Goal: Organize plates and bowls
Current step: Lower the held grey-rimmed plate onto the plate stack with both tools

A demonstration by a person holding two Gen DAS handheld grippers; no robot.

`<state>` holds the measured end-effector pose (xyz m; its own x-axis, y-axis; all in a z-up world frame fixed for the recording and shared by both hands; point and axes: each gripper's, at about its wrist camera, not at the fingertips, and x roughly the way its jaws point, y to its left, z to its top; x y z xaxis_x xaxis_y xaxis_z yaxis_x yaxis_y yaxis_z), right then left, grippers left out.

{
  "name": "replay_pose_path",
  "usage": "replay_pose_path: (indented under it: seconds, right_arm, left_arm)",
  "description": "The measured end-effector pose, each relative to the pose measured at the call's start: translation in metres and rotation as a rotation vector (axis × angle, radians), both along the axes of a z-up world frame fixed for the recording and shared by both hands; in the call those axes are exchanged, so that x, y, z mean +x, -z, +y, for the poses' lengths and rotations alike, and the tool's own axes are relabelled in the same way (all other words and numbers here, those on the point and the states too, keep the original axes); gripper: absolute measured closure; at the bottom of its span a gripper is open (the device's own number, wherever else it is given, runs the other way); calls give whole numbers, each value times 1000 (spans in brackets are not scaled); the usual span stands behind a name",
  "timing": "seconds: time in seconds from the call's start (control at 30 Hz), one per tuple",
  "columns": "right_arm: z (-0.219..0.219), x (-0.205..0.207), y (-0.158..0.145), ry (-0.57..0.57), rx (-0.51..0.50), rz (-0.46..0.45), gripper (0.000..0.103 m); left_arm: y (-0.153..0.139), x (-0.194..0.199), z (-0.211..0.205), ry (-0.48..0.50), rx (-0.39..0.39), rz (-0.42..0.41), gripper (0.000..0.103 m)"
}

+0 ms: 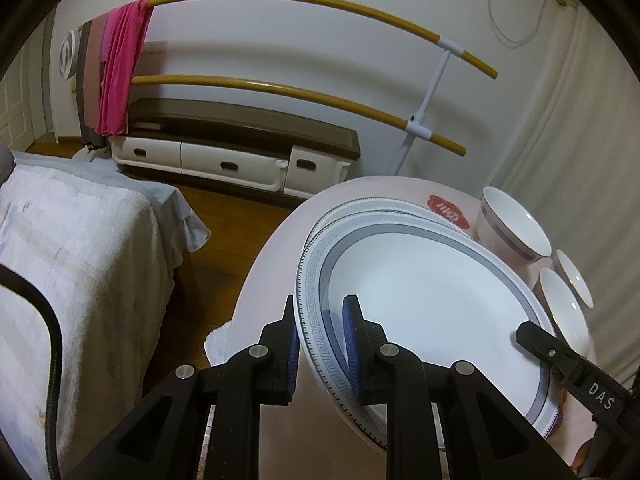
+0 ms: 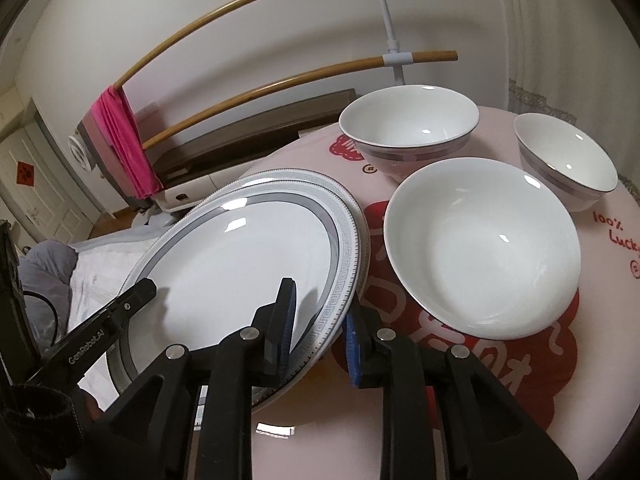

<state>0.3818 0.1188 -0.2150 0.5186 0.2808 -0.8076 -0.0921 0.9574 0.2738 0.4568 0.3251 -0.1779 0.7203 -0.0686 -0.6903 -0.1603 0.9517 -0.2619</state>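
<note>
Left gripper [image 1: 322,338] clamps top plate [image 1: 420,292] rim | right gripper [image 2: 318,330] straddles opposite rim, pads loosened | bowls [image 2: 482,248] near

white walls, wood floor [image 1: 224,216], low drawer cabinet [image 1: 224,160], covered bed [image 1: 80,240], 2-rail rack [image 1: 280,0] with pink cloth [image 1: 120,68].

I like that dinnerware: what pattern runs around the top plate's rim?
A grey Greek-key band on the top plate, with a darker grey ring inside; clearest in the right wrist view.
</note>
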Motion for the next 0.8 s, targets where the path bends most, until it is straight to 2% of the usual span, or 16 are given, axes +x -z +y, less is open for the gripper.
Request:
replay_pose_path:
  seconds: [0.8]
  right_arm:
    - [3, -5, 4, 6, -78, -5, 73]
  left_arm:
    - [-8, -8, -7, -4, 13, -3, 85]
